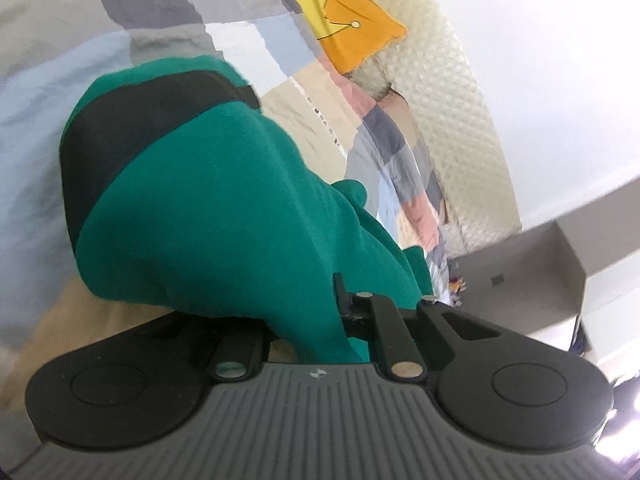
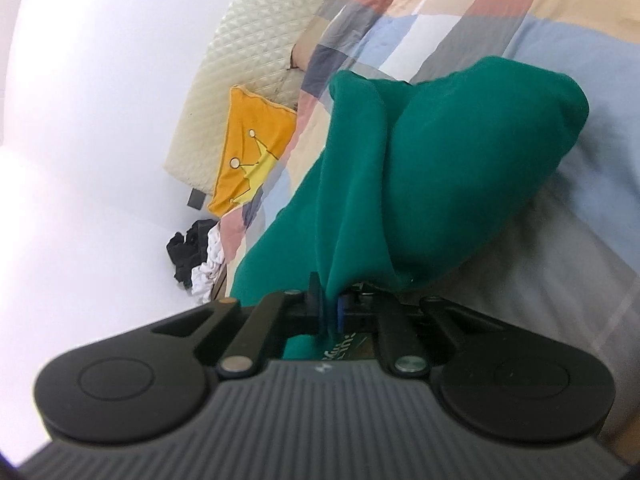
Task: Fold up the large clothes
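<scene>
A large green garment (image 1: pixel 224 208) with a black band (image 1: pixel 132 128) hangs over a patchwork bedspread (image 1: pixel 48 80). In the left wrist view my left gripper (image 1: pixel 320 312) is shut on a bunched edge of the green cloth, which drapes forward and hides the fingertips. In the right wrist view the same green garment (image 2: pixel 420 168) hangs in folds from my right gripper (image 2: pixel 330 308), whose jaws are pinched tight on its edge. Both views are tilted and blurred.
A yellow cushion (image 1: pixel 344 28) leans on a cream quilted headboard (image 1: pixel 448 112); it also shows in the right wrist view (image 2: pixel 252 152). A grey open box (image 1: pixel 532 272) stands beside the bed. Dark and white clothes (image 2: pixel 196 256) lie piled by the wall.
</scene>
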`<action>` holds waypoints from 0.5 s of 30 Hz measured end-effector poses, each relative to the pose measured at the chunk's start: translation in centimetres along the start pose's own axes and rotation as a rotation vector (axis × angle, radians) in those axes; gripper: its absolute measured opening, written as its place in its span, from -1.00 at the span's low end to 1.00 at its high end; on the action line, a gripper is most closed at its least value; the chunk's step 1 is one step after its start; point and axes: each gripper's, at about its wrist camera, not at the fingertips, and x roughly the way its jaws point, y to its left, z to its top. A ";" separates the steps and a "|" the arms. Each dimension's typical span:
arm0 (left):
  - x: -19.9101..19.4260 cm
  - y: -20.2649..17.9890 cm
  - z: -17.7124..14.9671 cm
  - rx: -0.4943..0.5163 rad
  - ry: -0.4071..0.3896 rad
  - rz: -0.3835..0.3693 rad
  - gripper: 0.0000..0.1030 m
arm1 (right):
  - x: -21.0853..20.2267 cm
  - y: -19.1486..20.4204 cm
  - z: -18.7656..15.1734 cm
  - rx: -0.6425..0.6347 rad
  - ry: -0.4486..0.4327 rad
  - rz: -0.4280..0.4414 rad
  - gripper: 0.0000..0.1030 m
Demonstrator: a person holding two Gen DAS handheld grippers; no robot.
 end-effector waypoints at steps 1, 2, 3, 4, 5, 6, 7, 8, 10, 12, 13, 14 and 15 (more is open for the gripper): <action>-2.5 0.6 -0.8 0.001 0.001 -0.012 -0.77 | -1.2 0.2 -0.4 -0.005 0.001 0.002 -0.83; -4.1 0.7 -1.5 0.005 -0.003 -0.023 -0.77 | -2.0 0.3 -0.6 -0.010 -0.001 0.008 -0.83; -5.0 0.6 -1.9 0.005 -0.006 -0.026 -0.77 | -3.0 0.7 -1.0 -0.029 -0.006 0.009 -0.83; -5.9 0.6 -2.4 0.001 -0.005 -0.026 -0.77 | -3.8 1.0 -1.3 -0.044 -0.007 0.004 -0.83; -7.1 0.6 -3.1 -0.002 -0.004 -0.029 -0.77 | -4.6 1.3 -1.7 -0.052 -0.005 -0.004 -0.83; -8.2 0.9 -3.8 -0.006 -0.004 -0.033 -0.77 | -5.3 1.4 -2.0 -0.053 -0.002 -0.007 -0.83; -8.8 1.3 -4.3 -0.016 -0.004 -0.035 -0.77 | -5.8 1.5 -2.3 -0.053 0.005 -0.007 -0.83; -9.4 1.5 -4.6 -0.028 -0.002 -0.039 -0.77 | -6.1 1.6 -2.5 -0.052 0.010 -0.009 -0.83; -10.5 1.9 -5.1 -0.033 0.001 -0.046 -0.77 | -6.6 1.8 -2.7 -0.046 0.019 -0.021 -0.83; -11.0 1.8 -5.2 -0.025 -0.003 -0.042 -0.77 | -6.5 2.4 -2.5 -0.034 0.033 -0.041 -0.83; -11.0 1.5 -5.2 -0.014 -0.003 -0.040 -0.76 | -6.3 2.5 -2.3 -0.028 0.037 -0.048 -0.83; -10.9 1.2 -4.9 -0.006 0.002 -0.033 -0.76 | -6.3 2.7 -2.0 -0.026 0.038 -0.058 -0.83; -10.7 0.9 -4.7 -0.005 0.006 -0.027 -0.75 | -5.9 3.0 -1.7 -0.021 0.043 -0.072 -0.82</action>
